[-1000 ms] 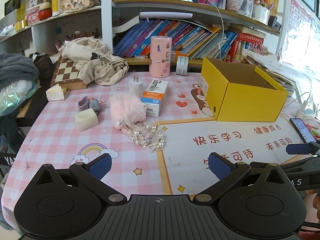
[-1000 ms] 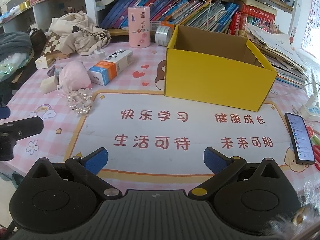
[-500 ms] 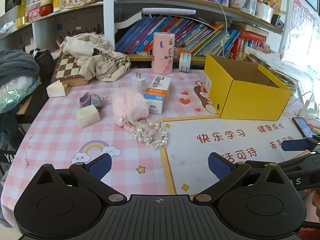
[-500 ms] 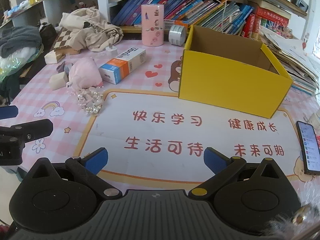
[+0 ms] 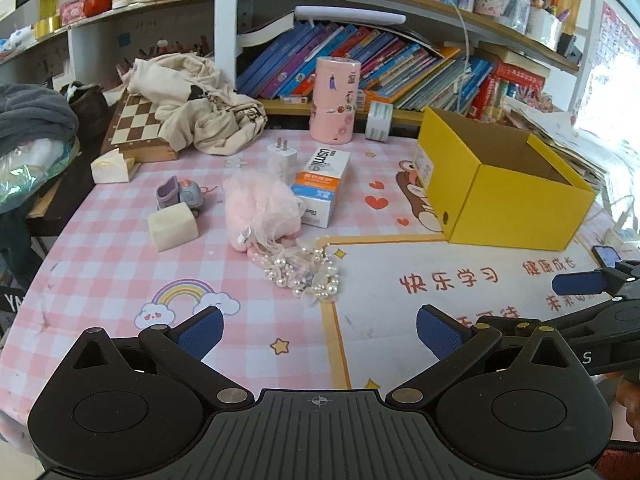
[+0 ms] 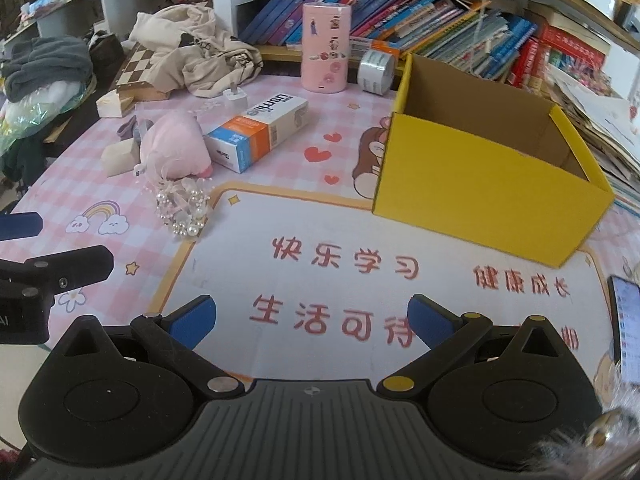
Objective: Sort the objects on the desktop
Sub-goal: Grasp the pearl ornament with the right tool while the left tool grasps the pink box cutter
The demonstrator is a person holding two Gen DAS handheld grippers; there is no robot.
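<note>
An open yellow cardboard box stands on the right of the pink checked table, and what I see of its inside holds nothing. Left of it lie a white and orange carton, a pink plush pouch and a pearl ornament. A white charger, a cream block and a small grey toy sit further left. My left gripper is open above the near table. My right gripper is open over the white mat. Neither holds anything.
A pink cylinder and a tape roll stand at the back by the bookshelf. A chessboard under crumpled cloth fills the back left. A phone lies at the right edge.
Both grippers have drawn a little nearer to the objects and turned slightly left; the box and carton look larger. Nothing on the table has moved, and both grippers stay open.
</note>
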